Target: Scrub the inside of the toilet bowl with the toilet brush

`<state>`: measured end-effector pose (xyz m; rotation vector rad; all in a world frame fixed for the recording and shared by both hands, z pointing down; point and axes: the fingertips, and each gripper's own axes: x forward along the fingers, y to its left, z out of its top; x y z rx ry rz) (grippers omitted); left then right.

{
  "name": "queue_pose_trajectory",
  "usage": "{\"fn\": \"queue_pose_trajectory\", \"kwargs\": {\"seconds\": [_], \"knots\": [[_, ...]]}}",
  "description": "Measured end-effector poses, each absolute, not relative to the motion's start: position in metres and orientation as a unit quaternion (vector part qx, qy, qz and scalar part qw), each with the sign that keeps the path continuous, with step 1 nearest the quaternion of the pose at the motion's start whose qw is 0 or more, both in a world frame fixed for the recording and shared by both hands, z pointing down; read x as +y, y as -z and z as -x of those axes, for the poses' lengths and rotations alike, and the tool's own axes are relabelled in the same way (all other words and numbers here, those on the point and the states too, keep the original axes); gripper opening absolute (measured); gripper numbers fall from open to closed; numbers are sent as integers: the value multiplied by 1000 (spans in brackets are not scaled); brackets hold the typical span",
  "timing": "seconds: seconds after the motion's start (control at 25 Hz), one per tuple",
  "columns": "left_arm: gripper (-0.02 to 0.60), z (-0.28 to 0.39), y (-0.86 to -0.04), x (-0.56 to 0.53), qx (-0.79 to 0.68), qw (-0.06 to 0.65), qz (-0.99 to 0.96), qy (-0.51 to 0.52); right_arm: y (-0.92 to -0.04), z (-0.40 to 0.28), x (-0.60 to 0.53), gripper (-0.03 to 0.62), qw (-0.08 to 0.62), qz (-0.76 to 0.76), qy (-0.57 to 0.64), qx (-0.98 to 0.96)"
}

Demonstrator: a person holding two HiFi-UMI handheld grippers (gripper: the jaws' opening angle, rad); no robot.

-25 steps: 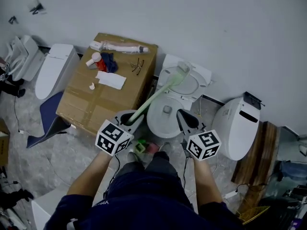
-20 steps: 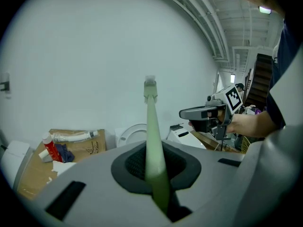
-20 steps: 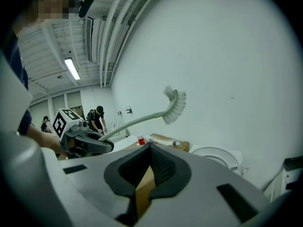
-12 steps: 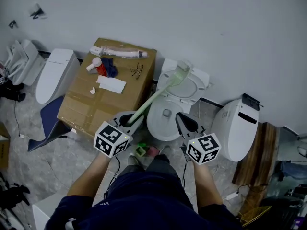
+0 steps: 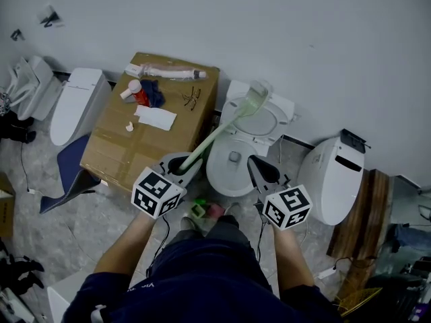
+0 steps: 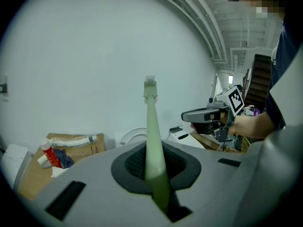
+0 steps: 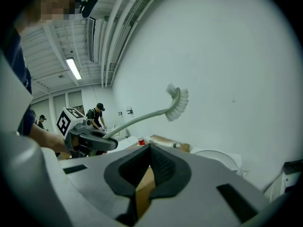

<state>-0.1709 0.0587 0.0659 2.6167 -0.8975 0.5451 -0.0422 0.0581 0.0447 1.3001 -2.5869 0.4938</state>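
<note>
Although a firm hold on the tool has been secured, the scrubbing itself is judged not to be under way at this moment. Nearest the person, the left gripper [image 5: 176, 169] is closed on the lower end of the toilet brush [image 5: 214, 136]. In the left gripper view its pale green handle is pinched between the dark pads and is angled up and away. Just beside it, the right gripper [image 5: 258, 169] is held with its jaws drawn together to a thin slit. Nothing is gripped between them and no part in the work is taken by it. Beyond both grippers the toilet bowl [image 5: 272, 130] is found against the wall [image 5: 323, 39], its seat ring lying flat with the opening exposed. The inside can be made out only as plain white, so no foam, water or soil can be told. Farther on, the brush head [image 5: 256, 94] appears over the far edge of that ring in the head view. In the right gripper view, however, it is shown raised in the air against the wall, well above the seat. The grasp is thus counted as done. Lowering the bristles into the bowl and working them round its inner surface are judged to remain.
</note>
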Motion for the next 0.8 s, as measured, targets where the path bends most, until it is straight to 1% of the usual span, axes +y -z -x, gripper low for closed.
{"fn": "queue_pose_trajectory", "kwargs": {"seconds": [0.8], "knots": [[44, 165, -72, 56, -320, 169, -912, -194, -50, 33, 57, 5, 104, -437, -172, -877]]}}
